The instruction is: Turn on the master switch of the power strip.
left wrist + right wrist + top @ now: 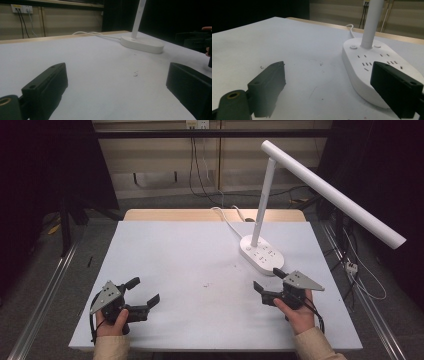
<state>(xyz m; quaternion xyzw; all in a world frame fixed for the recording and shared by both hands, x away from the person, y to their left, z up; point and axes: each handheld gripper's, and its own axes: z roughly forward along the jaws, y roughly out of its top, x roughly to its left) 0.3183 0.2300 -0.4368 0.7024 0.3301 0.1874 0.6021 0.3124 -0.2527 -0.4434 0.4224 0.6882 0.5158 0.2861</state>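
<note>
High view first: we see a pale grey tabletop (190, 270) with a white desk lamp (267, 252) standing toward its right rear. The right tongs (267, 281) sit near the front right of the tabletop, held in a hand, with their far black jaw just beside the front end of the lamp's base; we cannot tell whether it touches. Their jaws stand apart with nothing between them. The left tongs (145, 290) rest at the front left, well apart from the lamp, held in the other hand, jaws likewise spread wide and empty.

Right gripper view, next: we look along the two blocky, matte black jaws. The lamp base (374, 67) lies ahead and to the right, partly behind the right-hand jaw. It is a smooth, glossy white plastic oval with rounded edges, dotted with small socket slots and two round buttons, and a plain white tube rises from it.

Left gripper view, last: we see the base (142, 44) as a low white oval far across the tabletop, with a white cord (92, 34) trailing from it toward the back edge. From above, the lamp's stem leans up to a long, straight white bar (335, 195) that slants down to the right. A few small dark specks mark the tabletop's smooth surface.
</note>
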